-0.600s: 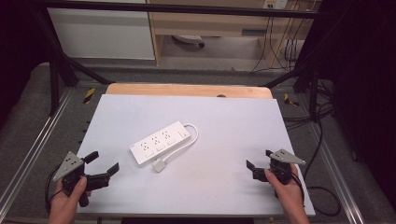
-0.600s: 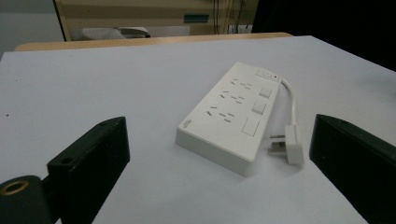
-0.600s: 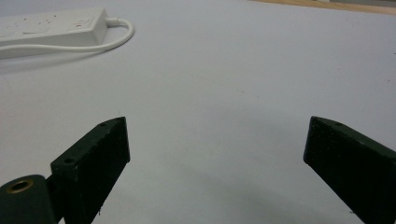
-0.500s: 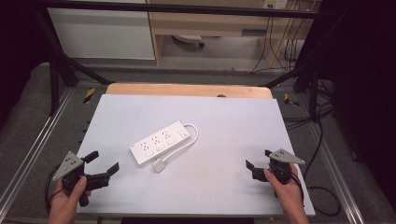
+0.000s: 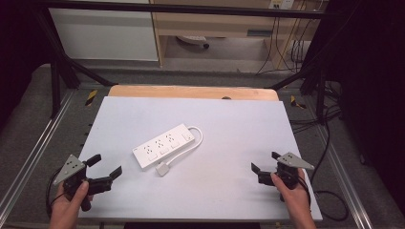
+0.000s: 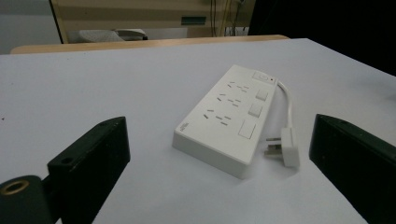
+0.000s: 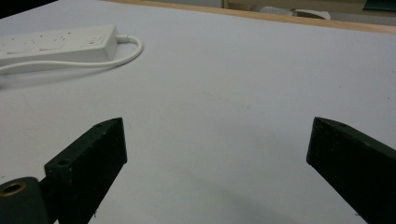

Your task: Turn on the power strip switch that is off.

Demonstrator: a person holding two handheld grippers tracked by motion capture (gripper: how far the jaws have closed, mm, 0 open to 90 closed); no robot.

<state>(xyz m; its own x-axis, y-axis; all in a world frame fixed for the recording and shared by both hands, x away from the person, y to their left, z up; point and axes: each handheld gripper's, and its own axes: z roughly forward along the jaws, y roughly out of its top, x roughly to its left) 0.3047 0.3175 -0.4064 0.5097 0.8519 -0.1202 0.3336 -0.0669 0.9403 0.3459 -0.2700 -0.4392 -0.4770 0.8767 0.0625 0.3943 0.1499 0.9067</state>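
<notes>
White plastic 3-socket power strip [image 5: 165, 146] lies mid-counter [image 5: 239, 133], its plug [image 5: 162, 169] just beside it. We hold left tongs [image 5: 106, 167] and right tongs [image 5: 265, 162] spread apart, empty.

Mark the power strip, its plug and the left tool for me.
power strip [image 5: 165, 146], high view, on the middle of its socket face.
plug [image 6: 289, 147], left gripper view, on the white plug body beside the strip's near end.
left tool [image 5: 106, 168], high view, midway between its two open black tips.
</notes>
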